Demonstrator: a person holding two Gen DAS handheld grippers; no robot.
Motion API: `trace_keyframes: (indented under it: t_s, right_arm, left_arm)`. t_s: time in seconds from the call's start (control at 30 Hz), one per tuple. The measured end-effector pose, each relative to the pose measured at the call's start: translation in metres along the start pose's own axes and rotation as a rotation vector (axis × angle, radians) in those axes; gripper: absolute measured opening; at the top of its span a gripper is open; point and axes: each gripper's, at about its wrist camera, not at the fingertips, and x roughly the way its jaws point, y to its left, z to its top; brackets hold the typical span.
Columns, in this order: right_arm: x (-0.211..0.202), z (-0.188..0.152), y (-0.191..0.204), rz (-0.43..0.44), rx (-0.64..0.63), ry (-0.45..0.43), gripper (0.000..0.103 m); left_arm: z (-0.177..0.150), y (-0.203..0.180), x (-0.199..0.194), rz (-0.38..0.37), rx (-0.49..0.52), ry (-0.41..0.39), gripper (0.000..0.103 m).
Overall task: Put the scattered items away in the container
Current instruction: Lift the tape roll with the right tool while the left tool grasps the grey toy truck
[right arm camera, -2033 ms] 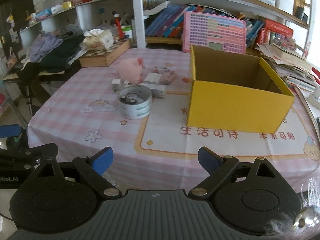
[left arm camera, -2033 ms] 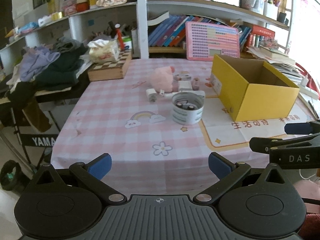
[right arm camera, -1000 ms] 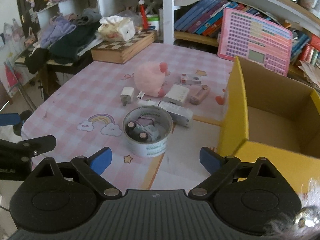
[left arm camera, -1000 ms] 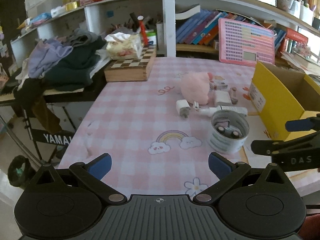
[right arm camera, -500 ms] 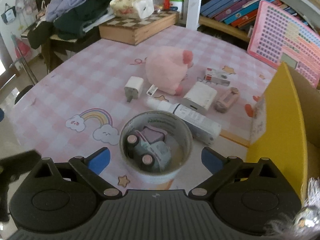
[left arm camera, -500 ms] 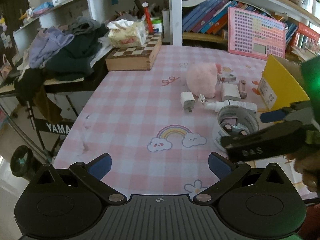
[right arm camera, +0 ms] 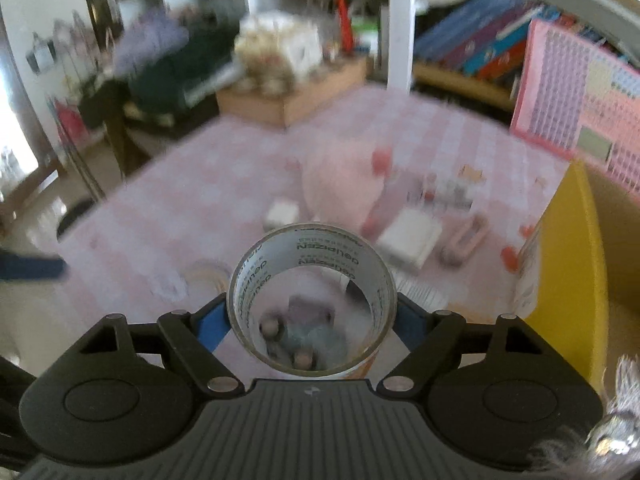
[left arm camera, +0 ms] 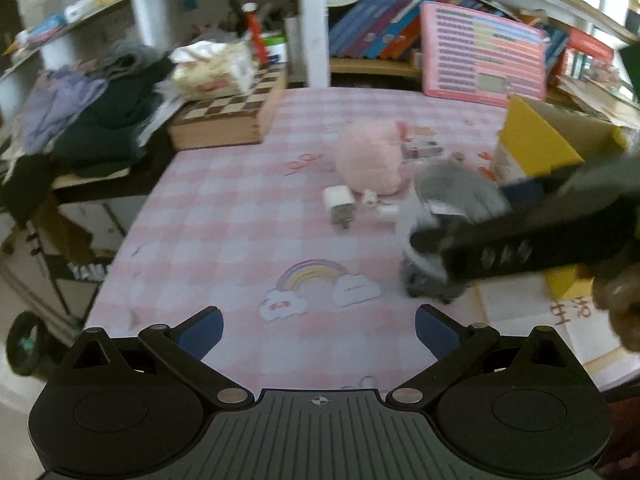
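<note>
My right gripper (right arm camera: 312, 326) is shut on a roll of clear tape (right arm camera: 312, 264), its fingers (right arm camera: 210, 326) pressing both sides, and holds it tilted above the table. Small toy cars (right arm camera: 308, 334) show through the ring. In the left wrist view the right gripper (left arm camera: 460, 224) holds the blurred tape roll (left arm camera: 452, 192) over the toy cars (left arm camera: 432, 280). The yellow box (right arm camera: 576, 264) stands to the right and also shows in the left wrist view (left arm camera: 536, 148). My left gripper (left arm camera: 318, 328) is open and empty over the table's near edge.
A pink plush (left arm camera: 370, 164), a white charger (left arm camera: 339, 200), a white block (right arm camera: 410, 236) and a pink case (right arm camera: 466, 240) lie on the checked tablecloth. A chessboard box (left arm camera: 228, 120) and a clothes pile (left arm camera: 96, 116) sit at the left.
My right gripper has moved down onto the tape roll, shut on it and lifted it off the toy cars. My left gripper has stayed open and edged forward.
</note>
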Motion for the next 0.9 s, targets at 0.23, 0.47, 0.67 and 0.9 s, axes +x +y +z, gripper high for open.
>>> trace_keyframes:
  t_s: [0.23,0.47,0.67,0.9]
  right_arm:
    - [-0.037,0.013,-0.018,-0.032,0.058,-0.119,0.082]
    - [-0.049,0.013,-0.025,-0.05,0.038,-0.155,0.082]
    - [-0.046,0.013,-0.027,-0.065,0.016,-0.143,0.082]
    - [-0.048,0.009,-0.032,-0.085,0.041,-0.136,0.082]
  left_arm:
    - [0.011,-0.022,0.027,-0.126,0.076,0.003,0.093]
    - [0.021,-0.045,0.057,-0.199,0.14,0.0,0.078]
    - [0.024,-0.05,0.077,-0.244,0.137,0.003,0.071]
    - [0.02,-0.048,0.092,-0.292,0.094,0.04,0.065]
